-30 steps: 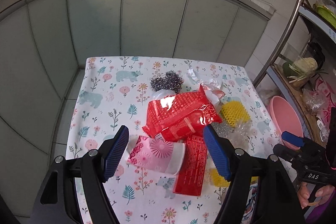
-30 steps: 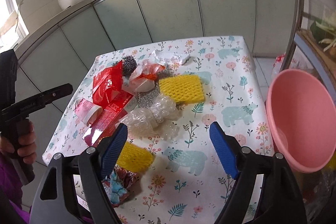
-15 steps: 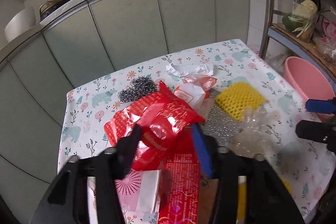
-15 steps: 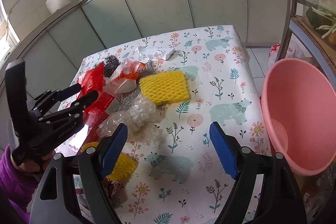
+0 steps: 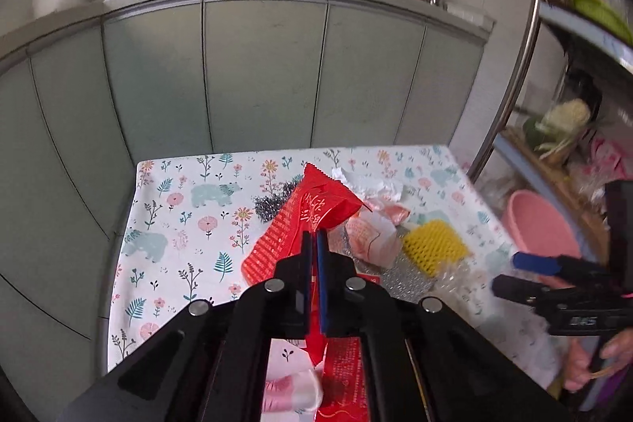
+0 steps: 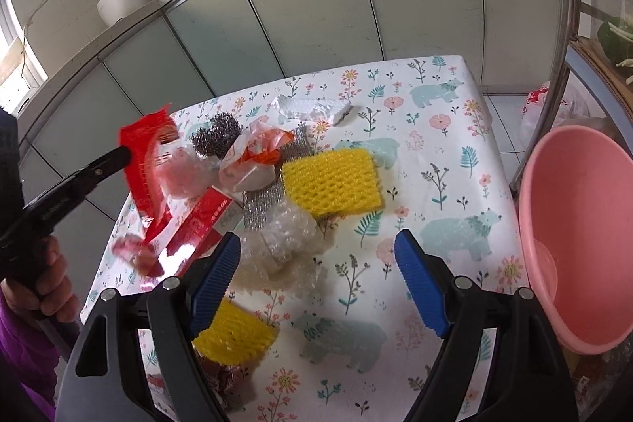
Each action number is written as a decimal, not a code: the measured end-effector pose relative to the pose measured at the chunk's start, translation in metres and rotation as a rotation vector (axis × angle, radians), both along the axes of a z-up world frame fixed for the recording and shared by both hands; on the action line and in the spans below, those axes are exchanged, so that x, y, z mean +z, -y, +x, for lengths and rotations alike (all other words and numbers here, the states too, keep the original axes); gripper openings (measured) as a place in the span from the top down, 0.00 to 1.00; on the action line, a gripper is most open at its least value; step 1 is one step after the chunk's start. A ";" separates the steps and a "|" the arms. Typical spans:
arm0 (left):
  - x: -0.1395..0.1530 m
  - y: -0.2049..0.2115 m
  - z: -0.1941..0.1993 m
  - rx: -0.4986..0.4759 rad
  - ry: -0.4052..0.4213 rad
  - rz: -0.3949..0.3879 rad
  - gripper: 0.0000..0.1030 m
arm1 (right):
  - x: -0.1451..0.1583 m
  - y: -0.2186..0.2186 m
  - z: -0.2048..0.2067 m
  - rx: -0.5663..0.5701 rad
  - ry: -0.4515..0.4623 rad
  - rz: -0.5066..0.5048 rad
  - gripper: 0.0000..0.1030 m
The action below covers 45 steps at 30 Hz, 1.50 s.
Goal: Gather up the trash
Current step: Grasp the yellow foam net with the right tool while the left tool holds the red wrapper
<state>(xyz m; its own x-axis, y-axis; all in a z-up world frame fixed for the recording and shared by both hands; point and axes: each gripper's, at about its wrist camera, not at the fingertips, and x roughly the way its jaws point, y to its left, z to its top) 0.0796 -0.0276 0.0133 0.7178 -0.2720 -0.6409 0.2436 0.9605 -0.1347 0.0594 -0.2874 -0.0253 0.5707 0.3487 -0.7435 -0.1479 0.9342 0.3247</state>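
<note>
Jaws of the left gripper (image 5: 314,248) are clamped together on the thin film of the red wrapper (image 5: 304,220), which hangs lifted off the counter (image 5: 170,224) near its left edge; the jaws of the right gripper (image 6: 316,263) stand wide apart and empty, hovering over the bubble wrap (image 6: 285,236).

The hold looks risky. Only a narrow strip of slippery film sits between the pads, so a quick swing toward the pink basin (image 6: 573,263) at the right edge could let the wrapper slide out or tear. The trailing end hangs close to the pink paper cup (image 5: 292,388) and a second red packet (image 6: 198,224), and could drag either off the counter's near edge. The carry also crosses the right gripper's space, so the two tools could knock together above the yellow foam net (image 6: 332,180).

A second ago the left jaws were fully apart, framing the wrapper as it lay flat on the pile; since then they have shut and the wrapper has come up, one corner now standing above the steel scourer (image 6: 215,135). The right jaws have kept the same spread.
</note>
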 end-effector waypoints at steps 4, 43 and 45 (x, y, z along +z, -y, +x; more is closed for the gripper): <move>0.010 -0.015 -0.003 -0.004 -0.006 -0.087 0.98 | -0.003 -0.003 0.018 -0.005 -0.007 0.000 0.21; 0.014 -0.028 -0.007 0.015 -0.018 -0.144 0.98 | -0.021 -0.011 0.053 -0.046 -0.051 -0.074 0.90; 0.017 -0.025 -0.008 0.009 -0.015 -0.145 0.98 | -0.015 -0.007 0.049 -0.055 -0.035 -0.067 0.90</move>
<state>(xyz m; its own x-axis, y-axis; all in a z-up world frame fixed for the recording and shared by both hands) 0.0714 -0.0028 0.0303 0.7113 -0.3564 -0.6058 0.2323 0.9327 -0.2758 0.1085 -0.2801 -0.0405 0.5607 0.2660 -0.7841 -0.0851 0.9605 0.2650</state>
